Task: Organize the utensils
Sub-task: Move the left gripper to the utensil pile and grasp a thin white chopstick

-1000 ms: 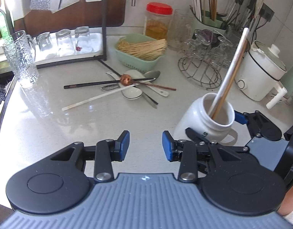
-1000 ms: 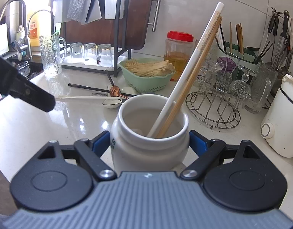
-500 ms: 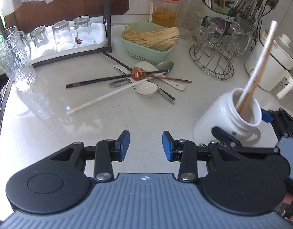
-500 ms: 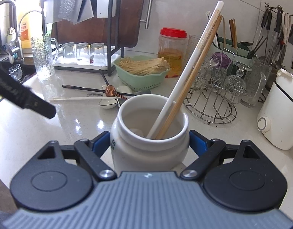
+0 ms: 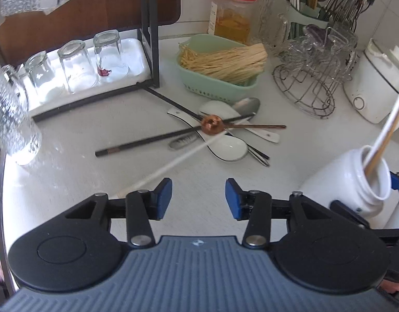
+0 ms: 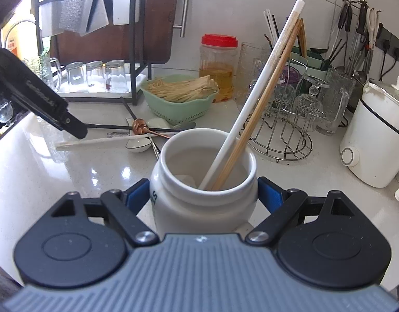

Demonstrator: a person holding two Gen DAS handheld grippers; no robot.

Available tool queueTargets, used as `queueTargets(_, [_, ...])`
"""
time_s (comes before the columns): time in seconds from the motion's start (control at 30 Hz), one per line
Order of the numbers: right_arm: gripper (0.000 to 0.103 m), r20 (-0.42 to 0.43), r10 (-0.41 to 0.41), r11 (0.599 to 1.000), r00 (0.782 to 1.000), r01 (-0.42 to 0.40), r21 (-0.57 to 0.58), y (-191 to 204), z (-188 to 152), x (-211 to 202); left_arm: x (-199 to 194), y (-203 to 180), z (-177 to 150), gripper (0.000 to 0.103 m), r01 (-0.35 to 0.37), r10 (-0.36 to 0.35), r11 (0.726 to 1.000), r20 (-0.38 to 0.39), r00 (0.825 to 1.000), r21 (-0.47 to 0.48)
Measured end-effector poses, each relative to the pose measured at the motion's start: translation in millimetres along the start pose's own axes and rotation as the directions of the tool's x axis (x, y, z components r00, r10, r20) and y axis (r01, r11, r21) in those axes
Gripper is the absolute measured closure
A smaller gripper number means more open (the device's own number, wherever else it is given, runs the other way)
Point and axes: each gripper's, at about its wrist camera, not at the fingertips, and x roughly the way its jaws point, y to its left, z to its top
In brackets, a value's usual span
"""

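Fisheye blur smears the utensil pile (image 5: 220, 132); spoons hard to separate. Your left tongs (image 5: 198, 199) are opening, nothing between them, the white chopstick (image 5: 173, 166) on the surface (image 5: 69, 171) ending just beside their left pad. Your right tongs (image 6: 203, 197) pinch the white jar (image 6: 204, 182), its base hidden.

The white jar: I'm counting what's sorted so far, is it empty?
No. The white jar holds a white chopstick and wooden chopsticks, leaning on its rim.
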Motion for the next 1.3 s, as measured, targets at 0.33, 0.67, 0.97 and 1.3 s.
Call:
queueTargets(0.33, [0.013,-0.024,-0.047,0.998,0.999,0.048,0.027,7.8,4.7,3.0,47.7,7.1,18.2,0.052,0.052,-0.040,0.974,-0.061,0.997,0.220])
queueTargets(0.67, [0.013,-0.040,-0.101,0.992,0.994,0.104,0.074,14.7,8.3,6.0,83.5,3.3,28.6,0.054,0.104,-0.068,0.920,-0.106,0.992,0.378])
queueTargets(0.97, [0.012,-0.065,-0.136,0.985,0.989,0.142,0.098,18.9,14.2,10.6,101.3,-10.5,45.2,0.068,0.162,-0.087,0.846,-0.168,0.982,0.508])
queueTargets(1.3, [0.012,-0.067,-0.116,0.990,0.991,0.121,0.079,16.9,16.3,13.0,110.7,-29.7,54.7,0.092,0.170,-0.079,0.803,-0.180,0.981,0.572])
